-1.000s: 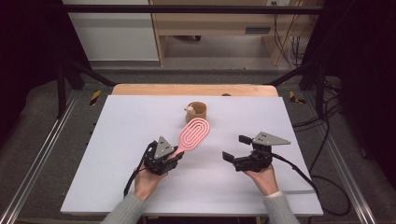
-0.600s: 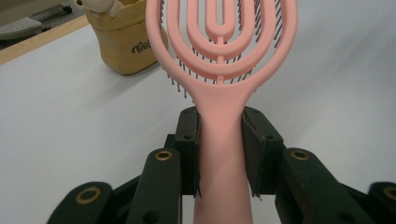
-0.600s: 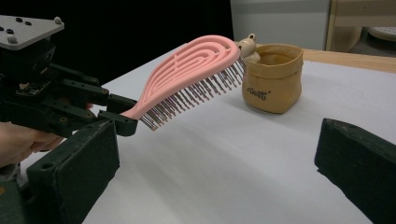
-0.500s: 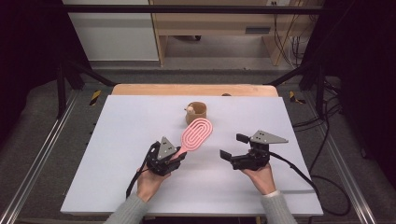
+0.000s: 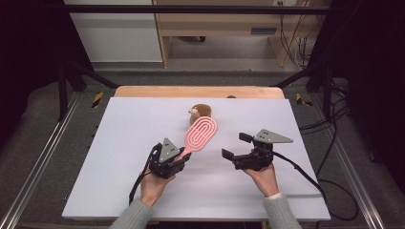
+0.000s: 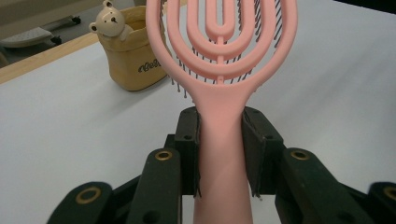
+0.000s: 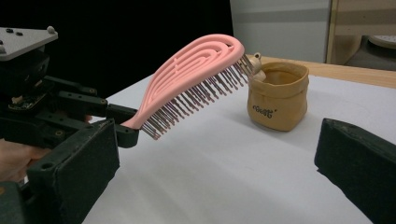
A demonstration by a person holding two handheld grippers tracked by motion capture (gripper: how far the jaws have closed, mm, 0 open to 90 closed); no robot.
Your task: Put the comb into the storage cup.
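Pink plastic marks the hairbrush (image 5: 201, 133), which the left gripper (image 5: 177, 159) holds by its handle above the middle of the desk (image 5: 119, 143). In the left gripper view the two black jaws are pressed flat against both sides of the pink handle, clamped on it, with the oval, ribbed head of the brush rising beyond them. The right gripper view shows the brush tilted upward, its head higher than its handle, dark bristles pointing down at the white surface and clear of it.

Just beyond the head of the brush, toward the far edge of the desk, stands a small tan pouch (image 5: 200, 112) with a little bear figure (image 6: 108, 22) at its rim. The pouch sits upright on the desk; from the right gripper view the tip of the brush head hangs close beside the pouch's rim, and whether the two touch cannot be told.

The right gripper (image 5: 237, 145) hovers toward the right side of the desk, well apart from the brush, with its jaws spread wide and nothing between them. A hand (image 5: 152, 186) grips the left tool near the desk's near edge.
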